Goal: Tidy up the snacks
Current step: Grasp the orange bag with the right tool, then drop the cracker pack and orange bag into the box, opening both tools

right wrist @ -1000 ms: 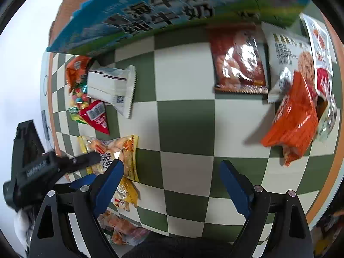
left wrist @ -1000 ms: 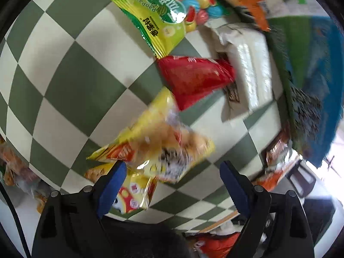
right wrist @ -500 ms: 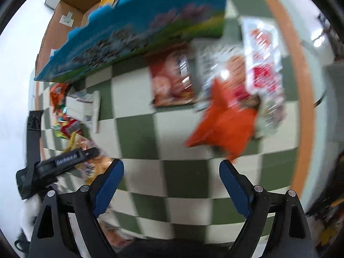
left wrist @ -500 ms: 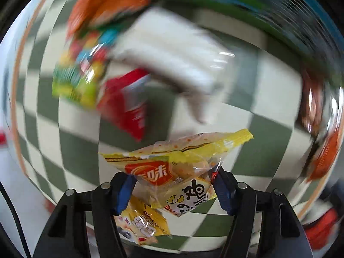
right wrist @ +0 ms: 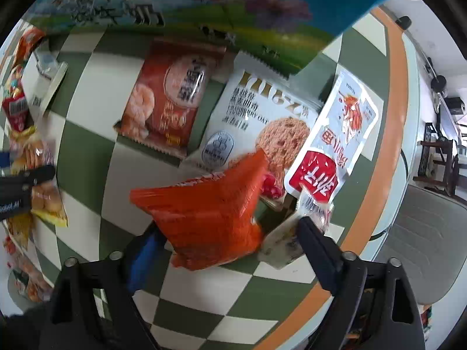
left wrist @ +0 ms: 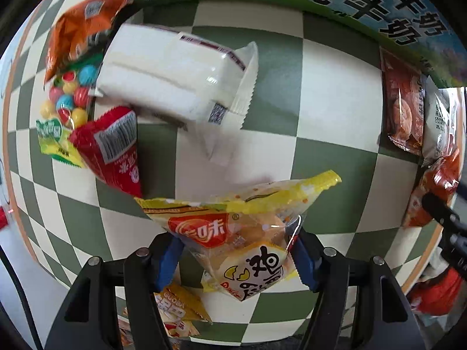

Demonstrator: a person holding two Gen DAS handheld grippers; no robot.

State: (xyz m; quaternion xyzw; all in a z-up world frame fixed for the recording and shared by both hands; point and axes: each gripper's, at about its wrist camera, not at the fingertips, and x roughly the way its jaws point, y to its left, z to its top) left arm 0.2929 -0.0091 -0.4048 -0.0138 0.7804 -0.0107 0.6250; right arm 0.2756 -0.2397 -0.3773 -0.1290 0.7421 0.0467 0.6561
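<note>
- The orange bag (right wrist: 210, 213) lay on the checked table (right wrist: 128, 180), between the right gripper (right wrist: 224, 242)'s closing jaws, its long axis across the gap; neither pad clearly pressed it.
- The left gripper (left wrist: 236, 250) clamped the yellow bag (left wrist: 242, 233), lifted above the table.
- The milk box (right wrist: 204, 8) stood beyond both.

Yellow snack bag (left wrist: 233, 233) upright; orange packet (right wrist: 204, 213) tilted.

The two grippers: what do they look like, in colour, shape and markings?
The left gripper and the right gripper look alike: black angular frames with silver screws and blue pads inside the fingers. A thin dark cable runs beside the left one.
</note>
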